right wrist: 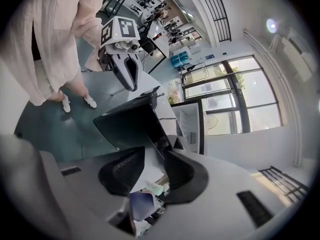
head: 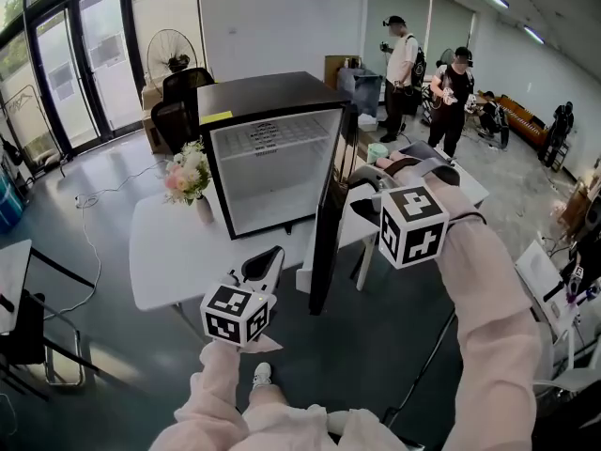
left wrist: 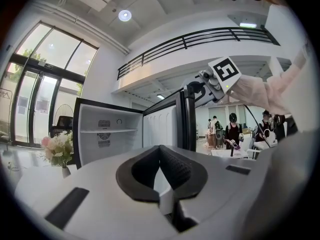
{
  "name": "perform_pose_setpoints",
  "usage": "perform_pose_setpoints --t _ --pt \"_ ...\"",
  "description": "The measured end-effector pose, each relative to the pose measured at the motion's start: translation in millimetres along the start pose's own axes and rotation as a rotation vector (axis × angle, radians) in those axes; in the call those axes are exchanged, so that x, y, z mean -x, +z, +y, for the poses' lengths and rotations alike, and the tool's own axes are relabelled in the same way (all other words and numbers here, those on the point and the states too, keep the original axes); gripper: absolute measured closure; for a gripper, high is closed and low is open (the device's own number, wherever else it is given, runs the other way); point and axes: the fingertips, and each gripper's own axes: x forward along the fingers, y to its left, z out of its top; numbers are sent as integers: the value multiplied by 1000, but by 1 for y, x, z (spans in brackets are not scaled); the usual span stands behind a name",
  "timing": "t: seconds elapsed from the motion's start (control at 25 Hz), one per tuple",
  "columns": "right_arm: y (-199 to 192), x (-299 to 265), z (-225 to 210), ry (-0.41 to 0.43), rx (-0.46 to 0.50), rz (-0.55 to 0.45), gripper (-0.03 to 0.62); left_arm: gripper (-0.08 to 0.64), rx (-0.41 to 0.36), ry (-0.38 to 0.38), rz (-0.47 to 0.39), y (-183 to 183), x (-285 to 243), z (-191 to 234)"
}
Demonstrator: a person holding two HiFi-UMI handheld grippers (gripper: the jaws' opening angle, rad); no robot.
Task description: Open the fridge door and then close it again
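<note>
A small black fridge stands on a white table. Its door is swung out toward me, and the white inside is bare. My right gripper is at the door's upper free edge. In the right gripper view its jaws stand open, with the black door's corner reaching in between the fingertips; I see no pad pressing on it. My left gripper hangs lower, left of the door and apart from it. Its jaws are shut on nothing and point at the door's edge.
A vase of flowers stands on the table left of the fridge. Black chairs and a fan are behind it, by glass doors. People stand at the back right near other tables. My shoe shows on the floor below.
</note>
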Motion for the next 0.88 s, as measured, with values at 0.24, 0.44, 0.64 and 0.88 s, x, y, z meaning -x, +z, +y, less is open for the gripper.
perform_pose_setpoints --t 0.24,0.44,0.64,0.88 --pt "13 -14 -9 -10 58 16 463 549 16 23 3 -6 3 16" --pt "26 -22 -16 -12 65 -3 468 549 29 49 9 -10 10 27" --pt "37 -31 -26 -19 69 -19 471 549 36 66 17 -14 14 38" --pt "50 -44 -38 -28 94 -27 472 549 46 100 25 -18 22 55"
